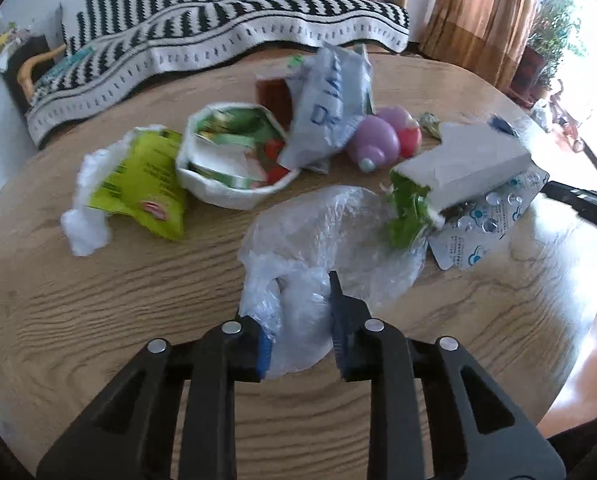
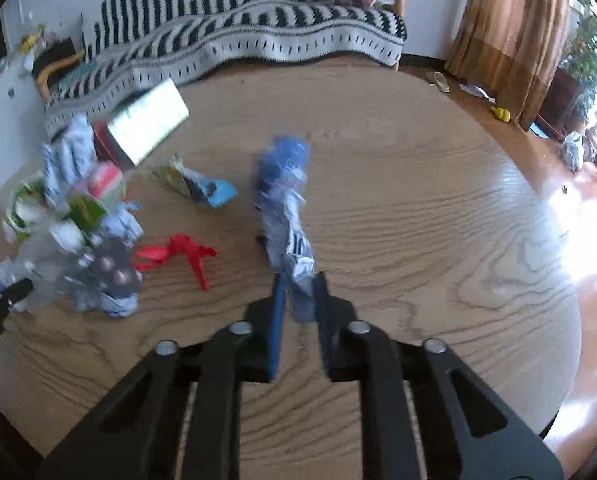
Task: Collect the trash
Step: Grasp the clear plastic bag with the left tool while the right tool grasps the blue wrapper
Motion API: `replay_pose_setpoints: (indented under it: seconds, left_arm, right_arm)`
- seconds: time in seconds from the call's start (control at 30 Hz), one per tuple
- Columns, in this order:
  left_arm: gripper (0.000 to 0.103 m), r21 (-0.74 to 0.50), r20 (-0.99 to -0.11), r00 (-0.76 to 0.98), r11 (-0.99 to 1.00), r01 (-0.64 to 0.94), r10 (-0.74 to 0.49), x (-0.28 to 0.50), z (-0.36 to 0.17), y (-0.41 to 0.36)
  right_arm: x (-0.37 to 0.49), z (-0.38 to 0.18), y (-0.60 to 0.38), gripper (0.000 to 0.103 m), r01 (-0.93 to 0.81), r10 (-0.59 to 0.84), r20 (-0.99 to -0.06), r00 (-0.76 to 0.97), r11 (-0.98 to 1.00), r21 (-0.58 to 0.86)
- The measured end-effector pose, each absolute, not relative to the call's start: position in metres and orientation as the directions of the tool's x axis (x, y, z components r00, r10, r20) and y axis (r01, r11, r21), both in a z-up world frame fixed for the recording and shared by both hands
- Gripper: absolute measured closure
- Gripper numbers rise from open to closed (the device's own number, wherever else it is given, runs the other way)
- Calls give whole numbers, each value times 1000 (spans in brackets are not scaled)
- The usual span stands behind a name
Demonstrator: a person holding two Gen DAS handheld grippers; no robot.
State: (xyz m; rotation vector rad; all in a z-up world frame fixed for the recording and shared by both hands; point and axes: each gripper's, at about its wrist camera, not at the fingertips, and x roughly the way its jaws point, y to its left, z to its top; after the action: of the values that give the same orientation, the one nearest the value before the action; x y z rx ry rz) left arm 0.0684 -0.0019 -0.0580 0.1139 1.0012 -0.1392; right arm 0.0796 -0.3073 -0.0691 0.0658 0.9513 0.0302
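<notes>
In the left wrist view my left gripper (image 1: 298, 300) is shut on a clear plastic bag (image 1: 322, 236) that lies on the round wooden table (image 1: 98, 320). Behind the bag sits a trash pile: a yellow-green wrapper (image 1: 142, 180), a white paper bowl (image 1: 230, 152), a blue-white pouch (image 1: 330, 108), a purple bottle (image 1: 372, 140), a white box (image 1: 466, 160) and blister packs (image 1: 494, 216). In the right wrist view my right gripper (image 2: 300, 280) is shut on a blue and silver wrapper (image 2: 284, 200), held above the table. The pile (image 2: 78, 208) lies to its left.
A red wrapper (image 2: 178, 254) and a light blue wrapper (image 2: 202, 188) lie loose on the table (image 2: 418, 220). A sofa with a black-and-white striped throw (image 2: 238, 32) stands behind it, and a brown curtain (image 2: 510, 28) hangs at the right.
</notes>
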Motion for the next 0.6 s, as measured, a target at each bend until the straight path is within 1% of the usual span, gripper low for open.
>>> replay_pose_setpoints:
  seconds: [0.1,0.23,0.3,0.4,0.5,0.6]
  left_arm:
    - [80,72,-807,591,994,85,8,59,-33,19]
    - [81,30,-757,653,999,16,12,57,4,37]
    - [81,65,-716,697,998,-1,47,55,25,34]
    - [81,43,-695,718,999,-9,37,54,45,31]
    - [81,66,-677,735,998,-3,47,54,57,19]
    - [81,57,-678,735,995,78,-19,46,60,-16]
  right_arm:
    - [64,-49,-321,91,39,52,-780,624,994,98]
    - [42,-32,-342,91,75,72,-756,651,985,159]
    - [33,-24,-349,91,79,95,-747,659,978,194]
    - [17,-3,-351,92,60,120,-723,680,974,217]
    - [0,15,-353,92,34,127,-699,704,977,211]
    - [-21,25,-369,92,49,99,-684,723,980,194]
